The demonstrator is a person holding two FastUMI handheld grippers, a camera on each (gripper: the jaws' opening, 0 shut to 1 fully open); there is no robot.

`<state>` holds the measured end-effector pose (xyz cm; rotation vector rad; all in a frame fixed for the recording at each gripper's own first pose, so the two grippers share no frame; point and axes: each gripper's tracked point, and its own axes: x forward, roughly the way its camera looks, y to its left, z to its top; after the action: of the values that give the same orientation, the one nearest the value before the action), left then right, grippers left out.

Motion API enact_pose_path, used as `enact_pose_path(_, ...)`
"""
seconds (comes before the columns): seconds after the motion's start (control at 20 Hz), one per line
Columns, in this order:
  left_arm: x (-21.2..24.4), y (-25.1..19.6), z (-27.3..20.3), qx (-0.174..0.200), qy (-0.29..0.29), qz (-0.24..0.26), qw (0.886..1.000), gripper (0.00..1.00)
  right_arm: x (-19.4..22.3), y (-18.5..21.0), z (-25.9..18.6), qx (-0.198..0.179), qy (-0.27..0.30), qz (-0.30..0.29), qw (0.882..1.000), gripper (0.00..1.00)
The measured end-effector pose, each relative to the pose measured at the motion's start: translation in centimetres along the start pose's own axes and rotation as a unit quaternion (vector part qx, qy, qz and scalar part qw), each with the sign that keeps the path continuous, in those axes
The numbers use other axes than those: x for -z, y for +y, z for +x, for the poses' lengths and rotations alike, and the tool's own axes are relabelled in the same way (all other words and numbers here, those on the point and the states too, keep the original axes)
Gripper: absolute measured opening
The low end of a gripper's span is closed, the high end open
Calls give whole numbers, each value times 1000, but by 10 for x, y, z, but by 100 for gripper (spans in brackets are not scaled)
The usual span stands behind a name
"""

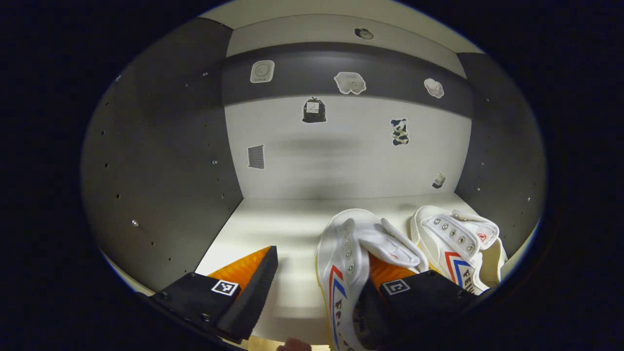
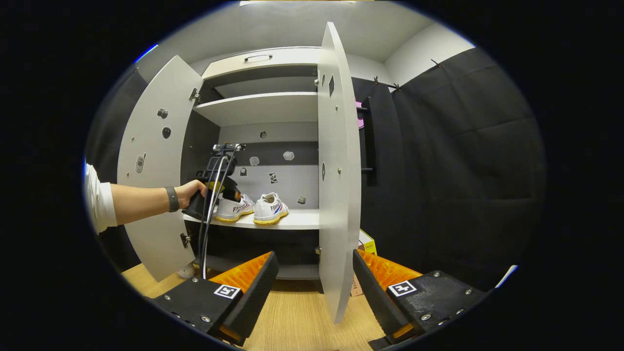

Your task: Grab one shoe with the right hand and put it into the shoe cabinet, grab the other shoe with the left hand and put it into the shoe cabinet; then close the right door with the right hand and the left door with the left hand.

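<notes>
- Shoes (image 1: 351, 253): white matt canvas, metal eyelets, rubbery soles.
- Shoe cabinet (image 2: 263, 109): smooth matt laminate panels.
- Floor (image 2: 297, 317) under the right gripper: pale wood grain.

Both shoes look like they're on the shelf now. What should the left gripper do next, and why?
Probably pull the left gripper straight back out. It is open, one finger inside the near shoe, which sits on the shelf beside the other shoe. Both doors are open, the left door too.

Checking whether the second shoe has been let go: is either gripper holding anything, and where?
Nothing: the left gripper is open, one finger inside the left shoe; the right gripper is open.
</notes>
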<state>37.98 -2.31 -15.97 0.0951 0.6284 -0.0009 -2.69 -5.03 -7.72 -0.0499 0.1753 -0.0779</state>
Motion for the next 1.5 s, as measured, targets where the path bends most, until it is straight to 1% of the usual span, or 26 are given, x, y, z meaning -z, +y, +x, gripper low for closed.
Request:
enact_pose_path(0.05, -1, 1, -7, 4, -5, 0, 1000, 94, 0, 1, 0, -2, 0, 3, 1000, 94)
enact_pose_path(0.1, -2, 2, -15, 5, -11, 3, 1000, 93, 0, 3, 1, -5, 0, 7, 1000, 94)
enact_pose_path(0.2, -3, -3, -35, 16, -27, 2, 999, 97, 1, 8, 1, -12, 0, 13, 1000, 94)
enact_pose_path(0.4, -31, -10, -99, 36, -112, 30, 993, 97, 6, 16, -1, -25, 0, 17, 1000, 94)
enact_pose_path(0.6, -47, -19, -176, 68, -170, 7, 983, 97, 6, 23, -2, -40, 0, 23, 999, 94)
enact_pose_path(0.8, -35, -22, -243, 95, -196, -20, 976, 97, 0, 31, -2, -55, -4, 36, 998, 94)
enact_pose_path(1.0, -1, -9, -292, 84, -221, -29, 971, 97, -4, 32, -4, -61, -12, 33, 998, 94)
enact_pose_path(1.15, 43, 3, -318, 64, -236, -32, 969, 97, -3, 32, -7, -65, -11, 36, 997, 94)
enact_pose_path(1.25, 69, 8, -335, 51, -255, -31, 965, 97, 1, 31, -8, -65, -6, 41, 997, 94)
enact_pose_path(1.4, 118, 11, -347, 34, -242, -29, 969, 97, 6, 32, -11, -68, -2, 49, 996, 94)
enact_pose_path(1.5, 140, 10, -355, 38, -233, -50, 971, 98, 14, 31, -12, -67, 7, 47, 997, 94)
